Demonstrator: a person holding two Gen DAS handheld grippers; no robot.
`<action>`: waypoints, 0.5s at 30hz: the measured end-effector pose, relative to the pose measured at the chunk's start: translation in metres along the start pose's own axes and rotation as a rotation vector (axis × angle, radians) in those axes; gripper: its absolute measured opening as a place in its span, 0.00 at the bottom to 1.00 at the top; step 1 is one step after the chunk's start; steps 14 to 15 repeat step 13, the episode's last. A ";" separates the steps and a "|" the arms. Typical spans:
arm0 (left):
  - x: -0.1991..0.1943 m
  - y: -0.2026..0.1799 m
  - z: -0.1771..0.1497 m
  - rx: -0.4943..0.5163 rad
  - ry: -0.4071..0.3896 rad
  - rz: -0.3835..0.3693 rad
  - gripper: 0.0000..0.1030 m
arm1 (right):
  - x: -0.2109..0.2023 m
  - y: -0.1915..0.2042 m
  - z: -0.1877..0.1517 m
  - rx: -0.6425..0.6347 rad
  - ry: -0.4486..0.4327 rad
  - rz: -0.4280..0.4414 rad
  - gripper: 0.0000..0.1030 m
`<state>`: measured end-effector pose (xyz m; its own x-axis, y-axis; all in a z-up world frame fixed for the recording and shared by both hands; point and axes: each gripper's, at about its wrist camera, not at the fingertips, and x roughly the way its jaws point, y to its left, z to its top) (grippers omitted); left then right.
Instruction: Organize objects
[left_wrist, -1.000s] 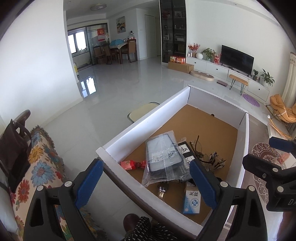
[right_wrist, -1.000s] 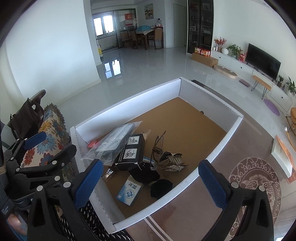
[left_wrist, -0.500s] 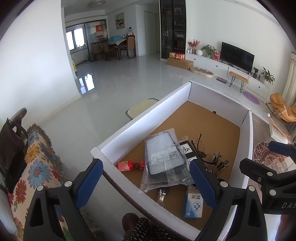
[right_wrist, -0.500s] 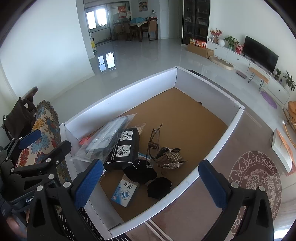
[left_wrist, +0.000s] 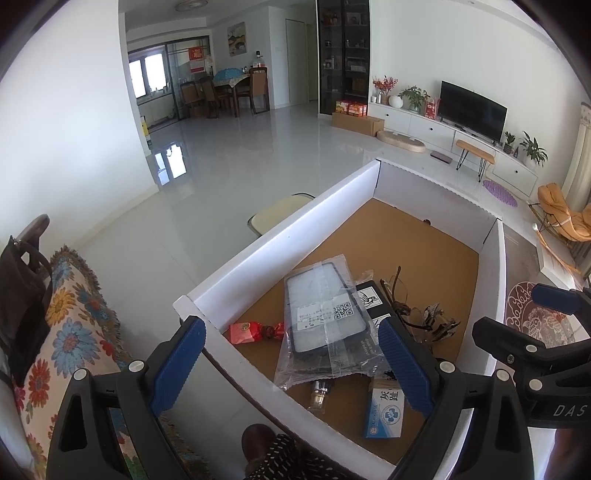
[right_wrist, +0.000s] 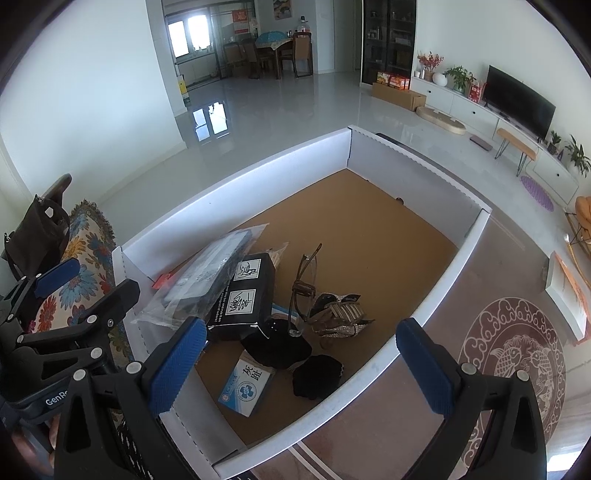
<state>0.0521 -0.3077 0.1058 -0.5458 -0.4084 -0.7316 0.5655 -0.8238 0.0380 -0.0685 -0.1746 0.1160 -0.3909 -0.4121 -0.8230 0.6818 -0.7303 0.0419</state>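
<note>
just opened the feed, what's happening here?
A person holds a claw in each hand above a white-walled box with a brown floor, apparently about to sort its contents. Both the left claw and the right claw are open and hold nothing. Clustered at the near end lie a bagged grey panel resting on a black box, eyeglasses, a red candy, a blue-and-white carton and a sparkly hair clip. Nothing is lifted.

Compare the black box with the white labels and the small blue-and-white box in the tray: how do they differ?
The black box is dark with two white labels; the blue-and-white box is pale with a blue emblem. The black box is larger. A bagged item leans on the black box; the blue-and-white box lies partly under a black pouch. Both lie in the tray.
</note>
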 end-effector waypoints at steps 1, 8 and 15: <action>0.000 0.000 0.000 0.001 -0.001 0.000 0.93 | 0.000 0.000 0.000 0.000 0.000 0.000 1.00; 0.003 -0.002 0.002 0.001 0.000 -0.011 0.93 | 0.002 -0.002 0.001 0.005 0.002 0.001 1.00; 0.005 0.000 0.003 -0.023 -0.016 -0.011 0.93 | 0.005 -0.001 0.001 0.008 0.006 0.000 1.00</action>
